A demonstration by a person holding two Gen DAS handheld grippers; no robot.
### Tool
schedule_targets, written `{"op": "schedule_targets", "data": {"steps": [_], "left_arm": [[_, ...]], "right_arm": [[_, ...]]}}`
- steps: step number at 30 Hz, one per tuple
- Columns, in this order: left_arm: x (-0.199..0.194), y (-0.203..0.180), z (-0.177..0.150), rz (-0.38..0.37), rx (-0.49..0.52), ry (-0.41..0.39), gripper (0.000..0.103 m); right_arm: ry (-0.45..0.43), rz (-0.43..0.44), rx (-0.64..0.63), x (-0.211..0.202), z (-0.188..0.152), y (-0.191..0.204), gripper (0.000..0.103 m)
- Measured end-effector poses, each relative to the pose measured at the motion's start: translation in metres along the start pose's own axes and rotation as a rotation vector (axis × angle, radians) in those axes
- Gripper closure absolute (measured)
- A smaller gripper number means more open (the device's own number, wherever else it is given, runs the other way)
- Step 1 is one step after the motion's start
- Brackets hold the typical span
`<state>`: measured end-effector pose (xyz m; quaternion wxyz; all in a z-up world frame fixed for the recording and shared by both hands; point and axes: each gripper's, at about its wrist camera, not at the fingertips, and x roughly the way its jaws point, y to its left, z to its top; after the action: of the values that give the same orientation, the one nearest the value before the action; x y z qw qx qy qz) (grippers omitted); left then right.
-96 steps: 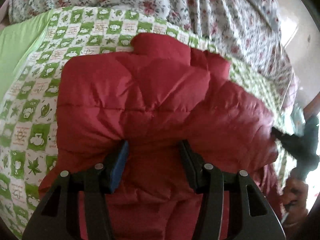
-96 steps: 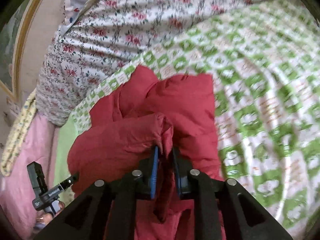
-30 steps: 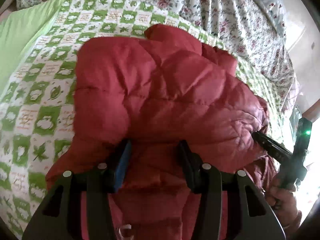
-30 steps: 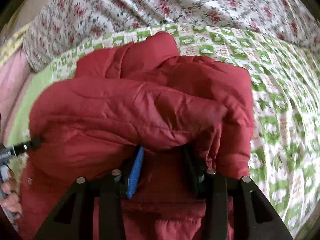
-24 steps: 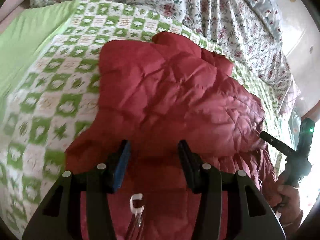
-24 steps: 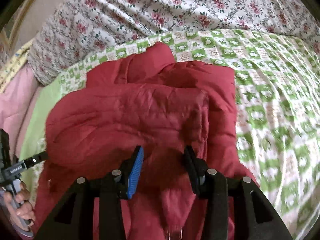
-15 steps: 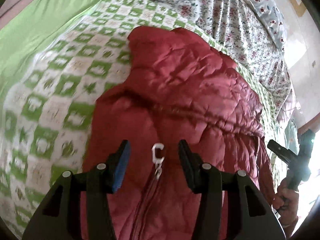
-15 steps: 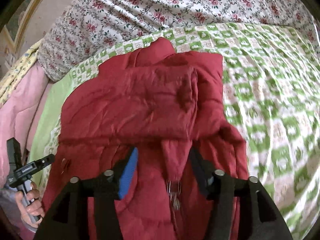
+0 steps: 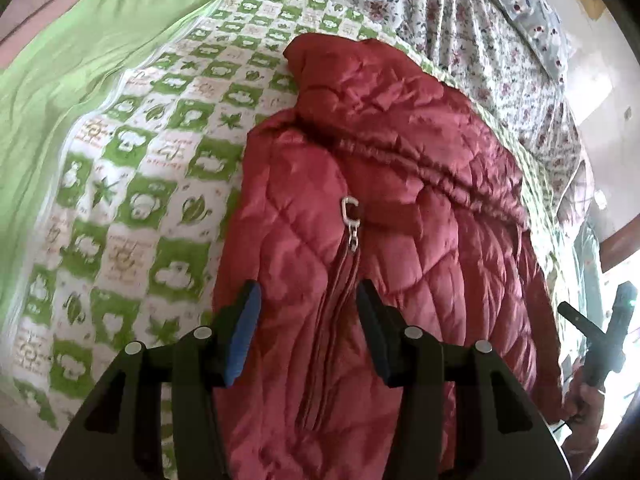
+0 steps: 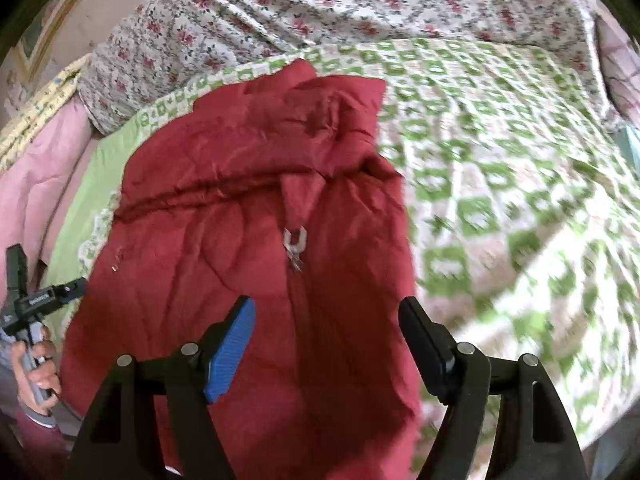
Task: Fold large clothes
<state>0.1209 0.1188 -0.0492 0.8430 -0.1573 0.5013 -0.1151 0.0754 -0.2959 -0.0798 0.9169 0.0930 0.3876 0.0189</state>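
A red quilted puffer jacket (image 9: pixel 400 208) lies on the bed, its far part folded over along a gathered seam. Its zipper runs toward me with a silver pull (image 9: pixel 350 216). My left gripper (image 9: pixel 308 320) is open and empty, hovering over the jacket's near part with the zipper between its fingers. In the right wrist view the same jacket (image 10: pixel 240 240) and its zipper pull (image 10: pixel 295 242) show. My right gripper (image 10: pixel 326 332) is open wide and empty above the jacket's near part.
The bed carries a green-and-white patterned quilt (image 9: pixel 132 184), which also shows in the right wrist view (image 10: pixel 500 184). A floral bedding roll (image 10: pixel 340 12) lies at the far side. A plain green sheet (image 9: pixel 80 52) lies left. The other gripper shows at the frame edges (image 9: pixel 600 340) (image 10: pixel 32 300).
My right gripper let go of the jacket fold and opened wide. Both grippers pulled back toward me, so the folded jacket, its zipper and pull now show.
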Motion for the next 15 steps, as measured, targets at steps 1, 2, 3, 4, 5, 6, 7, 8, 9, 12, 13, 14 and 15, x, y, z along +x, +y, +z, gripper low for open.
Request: {"op": "schedule_targets", "data": {"steps": [1,2,3,4,5,6,7,8,9,12,13,14,15], "left_arm": [[-0.003,0.001,-0.005,0.003,0.006,0.002,0.055],[-0.005,0.001,-0.008,0.004,0.011,0.005,0.055],[-0.007,0.001,-0.010,0.004,0.014,0.006,0.055],[-0.010,0.001,-0.014,0.006,0.019,0.006,0.055],[-0.013,0.001,-0.017,0.011,0.026,0.005,0.055],[-0.015,0.001,-0.019,0.014,0.031,0.005,0.055],[-0.018,0.002,-0.023,0.016,0.039,0.008,0.055],[-0.020,0.002,-0.026,0.015,0.044,0.011,0.055],[-0.021,0.001,-0.027,0.016,0.048,0.013,0.054],[-0.025,0.000,-0.037,0.031,0.064,0.017,0.052],[-0.027,0.001,-0.040,0.037,0.070,0.018,0.052],[-0.028,0.002,-0.043,0.043,0.073,0.019,0.051],[-0.029,0.003,-0.045,0.047,0.074,0.020,0.049]], "right_arm": [[0.001,-0.017,-0.005,-0.003,-0.006,-0.001,0.027],[0.002,-0.028,-0.008,-0.007,-0.012,-0.002,0.027],[0.003,-0.035,-0.009,-0.010,-0.017,-0.004,0.027],[0.005,-0.047,-0.012,-0.013,-0.023,-0.005,0.027],[0.007,-0.064,-0.018,-0.016,-0.029,-0.005,0.027],[0.010,-0.082,-0.026,-0.018,-0.035,-0.006,0.027],[0.013,-0.091,-0.031,-0.021,-0.039,-0.006,0.027],[0.017,-0.095,-0.037,-0.023,-0.045,-0.005,0.027],[0.026,-0.091,-0.042,-0.024,-0.051,-0.005,0.027],[0.051,-0.084,-0.058,-0.025,-0.064,-0.002,0.027],[0.061,-0.087,-0.070,-0.025,-0.070,0.000,0.027],[0.067,-0.085,-0.081,-0.025,-0.074,0.002,0.027],[0.073,-0.080,-0.089,-0.025,-0.079,0.004,0.027]]}}
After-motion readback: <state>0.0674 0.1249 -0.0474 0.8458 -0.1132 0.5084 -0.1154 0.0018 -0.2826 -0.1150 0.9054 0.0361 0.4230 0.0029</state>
